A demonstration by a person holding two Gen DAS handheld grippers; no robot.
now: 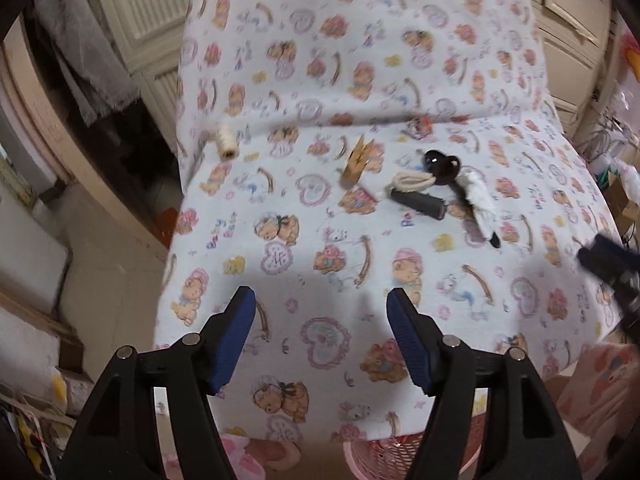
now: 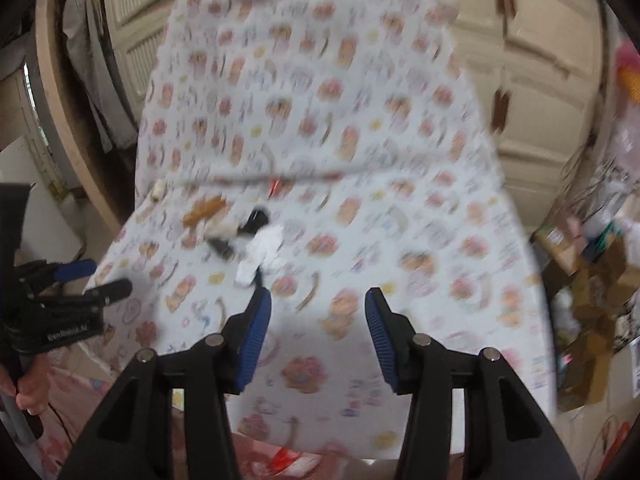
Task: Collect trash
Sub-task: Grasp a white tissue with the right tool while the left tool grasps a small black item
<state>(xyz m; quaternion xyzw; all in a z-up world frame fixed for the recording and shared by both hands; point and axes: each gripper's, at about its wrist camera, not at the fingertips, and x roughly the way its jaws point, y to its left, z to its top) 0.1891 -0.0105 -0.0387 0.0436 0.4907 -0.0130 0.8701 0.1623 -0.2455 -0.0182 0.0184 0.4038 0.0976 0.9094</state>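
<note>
A chair draped in a teddy-bear print cloth (image 1: 320, 272) holds small items. A crumpled white tissue (image 1: 480, 200) lies beside a black heart-shaped object (image 1: 440, 162), a cream cord loop (image 1: 412, 181) and a dark grey cylinder (image 1: 418, 203). A wooden clothespin (image 1: 356, 162) and a cream thread spool (image 1: 226, 142) lie further left. My left gripper (image 1: 320, 332) is open and empty above the seat's front. My right gripper (image 2: 318, 332) is open and empty; the tissue (image 2: 264, 252) lies ahead to its left. The right view is blurred.
A pink mesh basket (image 1: 396, 456) stands below the seat's front edge. Cream louvred cabinet doors (image 1: 156, 8) stand behind. Cardboard boxes and clutter (image 2: 592, 300) sit to the right. The left gripper also shows in the right wrist view (image 2: 92, 280).
</note>
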